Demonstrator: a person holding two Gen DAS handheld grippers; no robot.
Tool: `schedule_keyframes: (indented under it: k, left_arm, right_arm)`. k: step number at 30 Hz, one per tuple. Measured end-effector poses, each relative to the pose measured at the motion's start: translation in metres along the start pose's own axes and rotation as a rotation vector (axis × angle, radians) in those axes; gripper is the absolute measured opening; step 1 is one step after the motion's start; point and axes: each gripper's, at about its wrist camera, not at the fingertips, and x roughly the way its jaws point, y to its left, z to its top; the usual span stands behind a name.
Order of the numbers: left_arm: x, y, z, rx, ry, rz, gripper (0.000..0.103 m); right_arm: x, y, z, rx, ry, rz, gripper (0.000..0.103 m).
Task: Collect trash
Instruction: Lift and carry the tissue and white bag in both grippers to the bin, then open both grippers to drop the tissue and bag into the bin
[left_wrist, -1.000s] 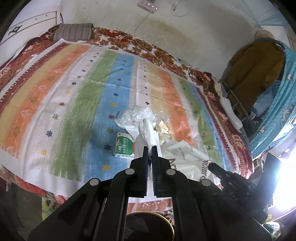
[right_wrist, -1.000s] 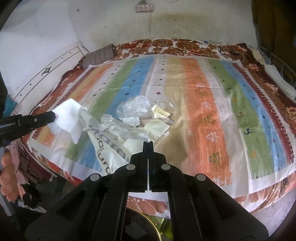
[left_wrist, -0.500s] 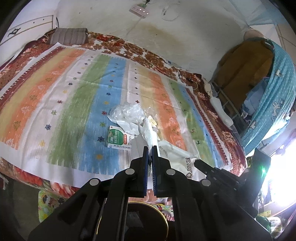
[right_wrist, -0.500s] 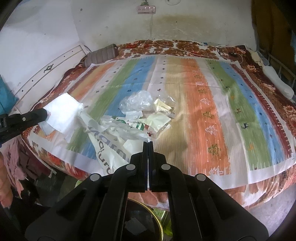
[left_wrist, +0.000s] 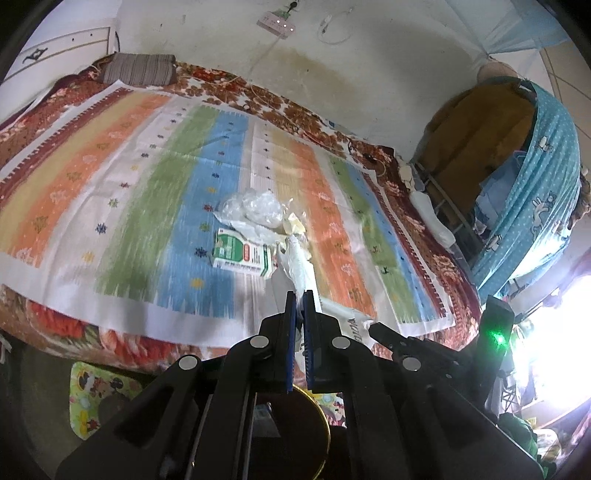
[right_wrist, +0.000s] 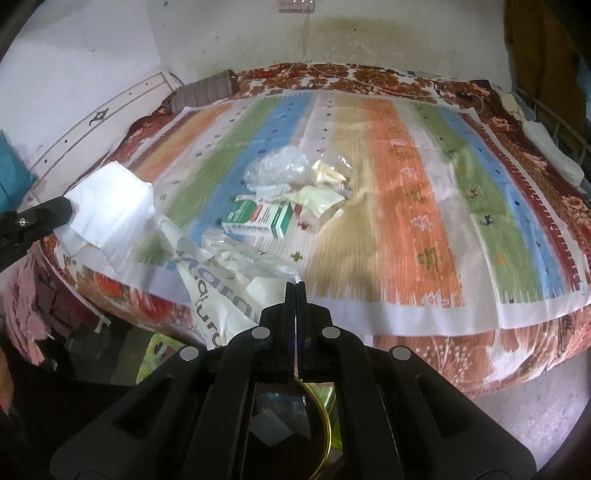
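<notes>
A: What do the jaws of the left gripper (left_wrist: 299, 295) hold?

B: They are clamped on a crumpled white paper sheet (right_wrist: 110, 210), which spreads out from the tips above the near edge of the bed (right_wrist: 424, 321).

A: And the right gripper (right_wrist: 295, 286)?

B: Its jaws are pressed together on the edge of a white plastic bag with grey lettering (right_wrist: 221, 291). The bag hangs over the bed's front edge, between the two grippers.

A: Where is the rest of the trash?

B: On the striped, many-coloured bedsheet (left_wrist: 147, 192), near the middle. A green-and-white cardboard box (left_wrist: 242, 256) lies flat just beyond the bag. Behind it sits a crumpled clear plastic wrap (left_wrist: 251, 210), touching some pale yellow wrappers (right_wrist: 321, 192) to its right.

A: Anything below the grippers?

B: A dark round bin with a gold rim (left_wrist: 325, 424) shows on the floor beneath the jaws.
</notes>
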Motion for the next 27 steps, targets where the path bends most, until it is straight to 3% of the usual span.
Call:
schedule_keyframes:
  k: [11, 17, 19, 21, 22, 27]
  left_arm:
    - [-0.01, -0.007, -0.037, 0.019, 0.018, -0.012, 0.003]
    - [-0.008, -0.009, -0.062, 0.02, 0.05, -0.003, 0.003]
    - [-0.007, -0.012, -0.07, 0.037, 0.056, 0.019, 0.003]
    - [-0.008, -0.014, -0.08, 0.062, 0.035, 0.131, 0.003]
    - [-0.006, -0.015, -0.083, 0.069, 0.039, 0.149, 0.003]
    - [0.008, -0.012, -0.093, 0.065, 0.107, 0.168, 0.003]
  right_arm:
    - [-0.001, -0.001, -0.038, 0.044, 0.07, 0.032, 0.0]
    - [-0.003, 0.006, -0.058, 0.016, 0.091, 0.001, 0.0]
    - [-0.001, 0.008, -0.067, 0.011, 0.11, -0.011, 0.0]
    - [0.001, 0.009, -0.074, 0.015, 0.127, -0.023, 0.0]
    - [0.002, 0.008, -0.077, 0.021, 0.136, -0.025, 0.0]
    - [0.006, 0.013, -0.092, 0.002, 0.174, -0.044, 0.0]
